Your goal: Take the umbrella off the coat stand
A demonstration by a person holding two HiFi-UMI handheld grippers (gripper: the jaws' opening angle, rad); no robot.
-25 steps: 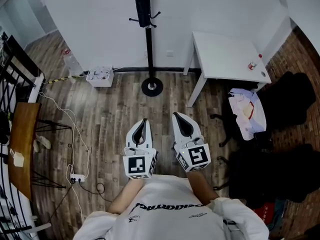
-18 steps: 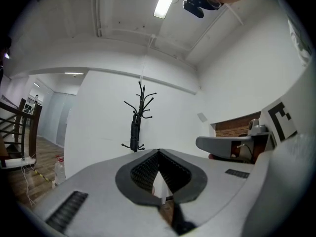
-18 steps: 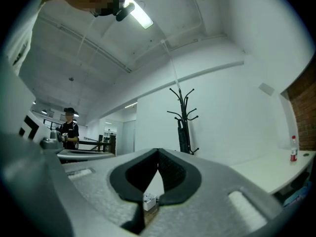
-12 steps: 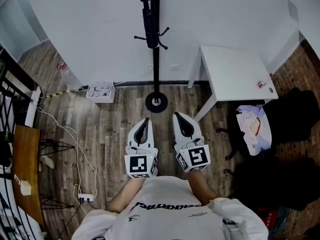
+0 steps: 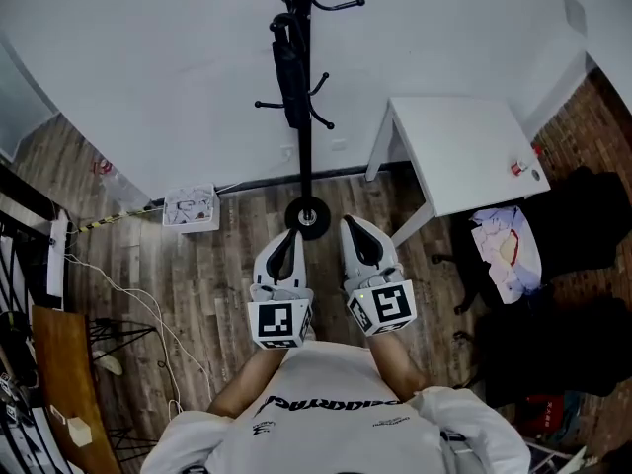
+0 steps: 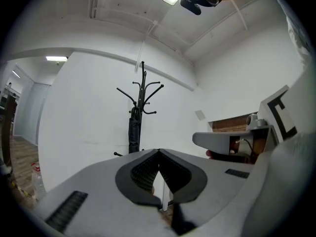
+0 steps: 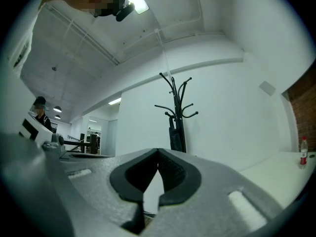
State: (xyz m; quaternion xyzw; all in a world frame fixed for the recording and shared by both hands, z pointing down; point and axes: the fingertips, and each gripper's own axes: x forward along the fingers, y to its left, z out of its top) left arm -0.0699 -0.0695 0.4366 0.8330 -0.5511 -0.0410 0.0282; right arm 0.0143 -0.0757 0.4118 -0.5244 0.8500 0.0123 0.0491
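Your left gripper and right gripper sit side by side near you, both pressed together on nothing. The umbrella hangs folded on the left side of the coat stand, farther off, well apart from both tips. Nothing's done yet: reach, grip and lift-off are all ahead of you.

Head view steeply down; gripper views level toward shared coat stand
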